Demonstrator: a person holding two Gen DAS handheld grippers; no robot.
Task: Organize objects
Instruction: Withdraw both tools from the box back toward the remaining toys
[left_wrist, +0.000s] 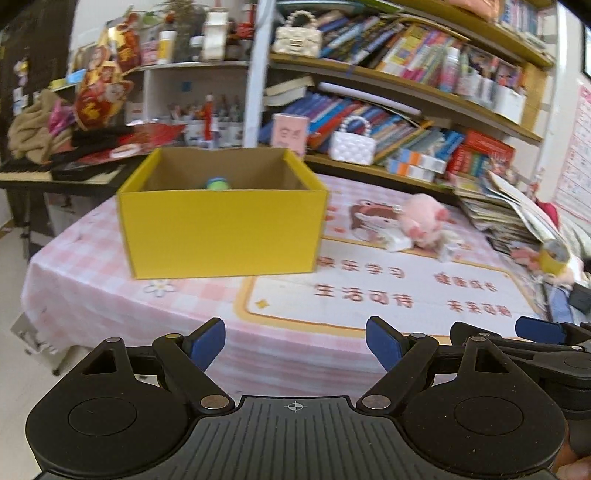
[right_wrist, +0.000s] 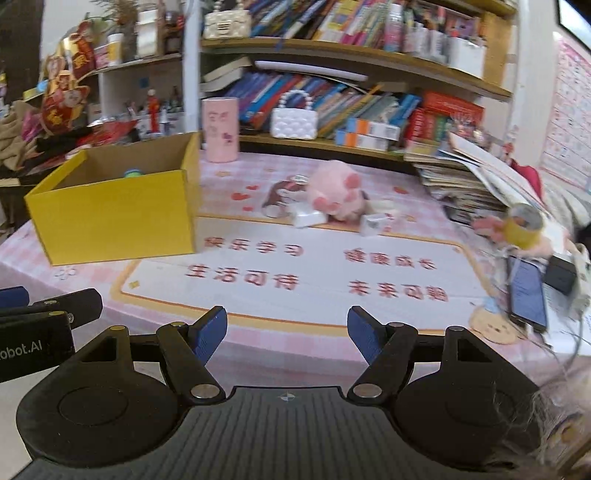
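The left claw (left_wrist: 295, 343) hangs over the near edge of the tabletop (left_wrist: 92, 295), its blue pads spread apart with nothing between them. The right claw (right_wrist: 286, 334) sits just beside it on the right, also spread and empty. A yellow box (left_wrist: 221, 232) stands open on the left part of the pink checked cloth, with a small blue and green thing (left_wrist: 218, 183) lying inside against its far wall. To the right of the box, farther back, a pink plush toy (right_wrist: 334, 192) lies among small white boxes (right_wrist: 308, 218). A roll of yellow tape (right_wrist: 522, 225) rests at the far right, near a stack of books (right_wrist: 461, 177). A phone (right_wrist: 528, 295) lies at the right edge.
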